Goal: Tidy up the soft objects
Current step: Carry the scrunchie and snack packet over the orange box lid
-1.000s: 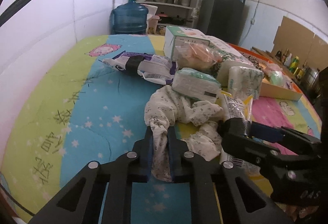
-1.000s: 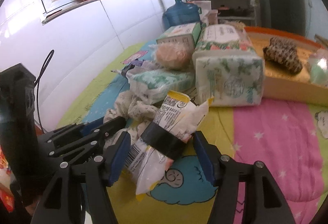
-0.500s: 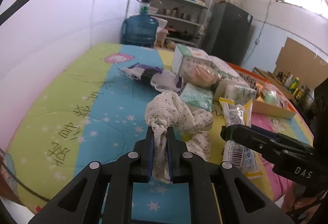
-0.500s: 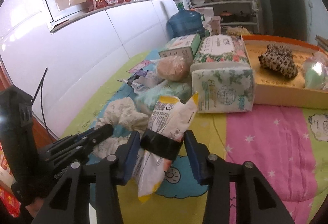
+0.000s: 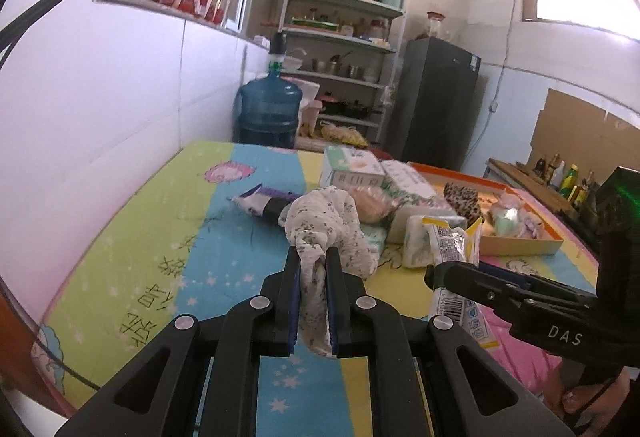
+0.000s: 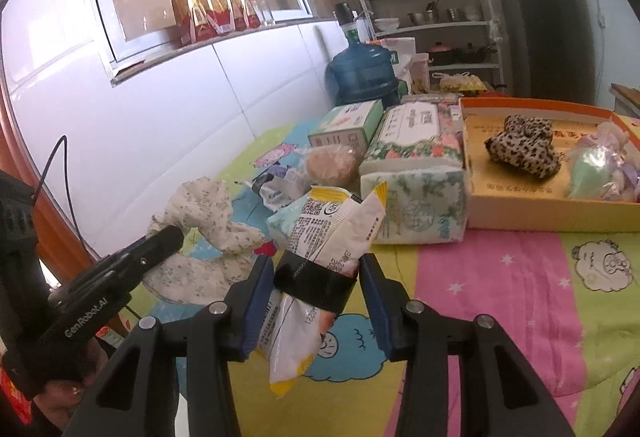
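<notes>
My left gripper point(image 5: 313, 261) is shut on a white floral cloth point(image 5: 326, 223), which hangs bunched above the colourful mat; the same cloth point(image 6: 202, 205) shows at the left of the right wrist view. My right gripper point(image 6: 318, 269) is shut on a yellow-and-white snack packet point(image 6: 332, 229) with a black band round its middle, lifted off the mat. In the left wrist view that packet point(image 5: 450, 241) and the right gripper point(image 5: 444, 273) stand to the right of the cloth.
An orange tray point(image 6: 520, 215) at the right holds a leopard-print item point(image 6: 524, 147) and a green bag point(image 6: 596, 173). Tissue packs point(image 6: 416, 157), a box point(image 6: 346, 123), a bagged bun point(image 6: 330, 165) and a purple packet point(image 5: 264, 203) lie behind. A water jug point(image 5: 268, 113) stands by the wall.
The right gripper's jaws closed onto the snack packet and lifted it. The left gripper raised the floral cloth off the mat, and both views now look more level across the room.
</notes>
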### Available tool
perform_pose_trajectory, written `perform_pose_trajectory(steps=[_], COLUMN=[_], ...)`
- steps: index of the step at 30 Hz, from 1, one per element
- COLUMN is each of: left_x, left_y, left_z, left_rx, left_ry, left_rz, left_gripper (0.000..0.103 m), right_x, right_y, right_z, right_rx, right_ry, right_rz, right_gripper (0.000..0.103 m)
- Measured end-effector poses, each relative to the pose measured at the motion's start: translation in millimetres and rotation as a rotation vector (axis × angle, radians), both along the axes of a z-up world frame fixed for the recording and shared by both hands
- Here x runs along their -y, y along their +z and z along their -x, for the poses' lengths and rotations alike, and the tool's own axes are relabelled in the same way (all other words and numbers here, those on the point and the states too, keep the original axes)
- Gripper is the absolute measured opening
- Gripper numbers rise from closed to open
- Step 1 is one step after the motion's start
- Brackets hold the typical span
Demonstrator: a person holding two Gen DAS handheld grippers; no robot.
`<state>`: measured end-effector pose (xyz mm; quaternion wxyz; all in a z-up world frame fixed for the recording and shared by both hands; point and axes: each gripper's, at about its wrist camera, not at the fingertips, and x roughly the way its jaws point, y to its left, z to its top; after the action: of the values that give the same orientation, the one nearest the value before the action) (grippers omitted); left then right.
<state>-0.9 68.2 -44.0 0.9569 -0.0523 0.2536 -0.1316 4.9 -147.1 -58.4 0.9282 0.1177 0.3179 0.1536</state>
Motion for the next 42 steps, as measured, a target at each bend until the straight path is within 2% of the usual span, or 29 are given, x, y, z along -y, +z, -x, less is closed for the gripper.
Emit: perform_pose_trajectory(steps=[9,20,33,42], left_x=[14,52,106,146], left_y=[17,32,35,35], left_z=[5,5,-7,-16], left_rx=[0.036,0.060,0.046,0.028], left_ry=[-0.016,-0.033,-0.052,-0.102], left_rz=[-0.015,-0.044,-0.062,-0.079], left_gripper=[0.011,0.011,0.011,0.011], right_x=[18,47,101,138], right_y=[14,33,43,46], right_z=[8,18,21,23], right_rx=[0.042,0.108,0.145,0.159], right_ry=[-0.021,-0.074,-0.166,-0.217], right_rz=[-0.010,0.005,-0.004,-0.020], right_gripper=[0.045,0.045,0.045,0.045])
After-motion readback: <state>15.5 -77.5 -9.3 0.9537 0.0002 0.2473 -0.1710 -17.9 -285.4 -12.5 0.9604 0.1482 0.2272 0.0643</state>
